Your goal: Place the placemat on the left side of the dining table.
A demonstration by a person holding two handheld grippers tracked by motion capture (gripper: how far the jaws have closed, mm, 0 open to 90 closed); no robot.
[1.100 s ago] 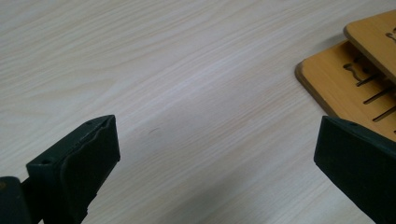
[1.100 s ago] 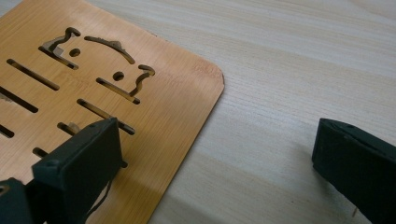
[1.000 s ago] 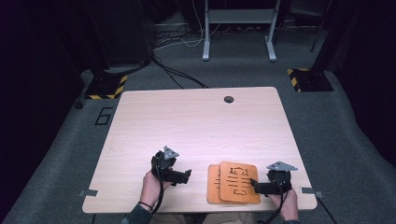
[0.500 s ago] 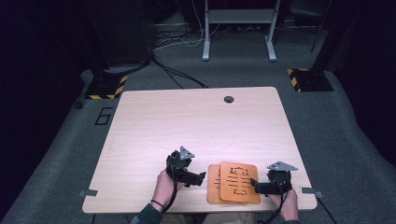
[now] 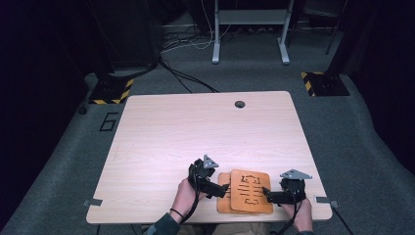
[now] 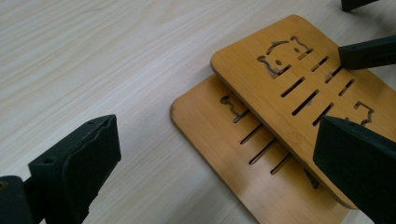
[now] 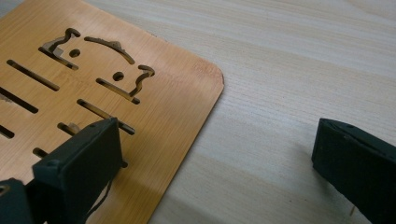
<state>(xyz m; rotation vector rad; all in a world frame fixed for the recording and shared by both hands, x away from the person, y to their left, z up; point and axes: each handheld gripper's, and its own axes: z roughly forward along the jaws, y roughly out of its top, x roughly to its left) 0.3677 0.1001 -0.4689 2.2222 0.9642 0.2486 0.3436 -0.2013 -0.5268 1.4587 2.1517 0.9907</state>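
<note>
Two orange-brown bamboo boards with slots and cat-shaped cut-outs lie stacked near the table's front edge. The upper board (image 5: 250, 191) (image 6: 299, 70) (image 7: 93, 70) is shifted right, so the lower board (image 5: 223, 198) (image 6: 219, 135) peeks out at the left. My left gripper (image 5: 222, 191) (image 6: 219, 156) is open and low at the boards' left side, with the lower board's corner between its jaws. My right gripper (image 5: 266, 195) (image 7: 219, 158) is open at the upper board's right edge, one jaw over the board and one over bare wood. Its jaws (image 6: 369, 51) also show far off in the left gripper view.
The light wooden table (image 5: 195, 137) has a cable hole (image 5: 239, 104) at the back. On the grey floor behind it stand a metal frame (image 5: 249, 29) and black stands with yellow-striped bases (image 5: 110, 90) (image 5: 323, 83).
My left gripper has moved right along the table's front until its jaws reach the boards' left side. The right gripper and both boards have stayed in place.
</note>
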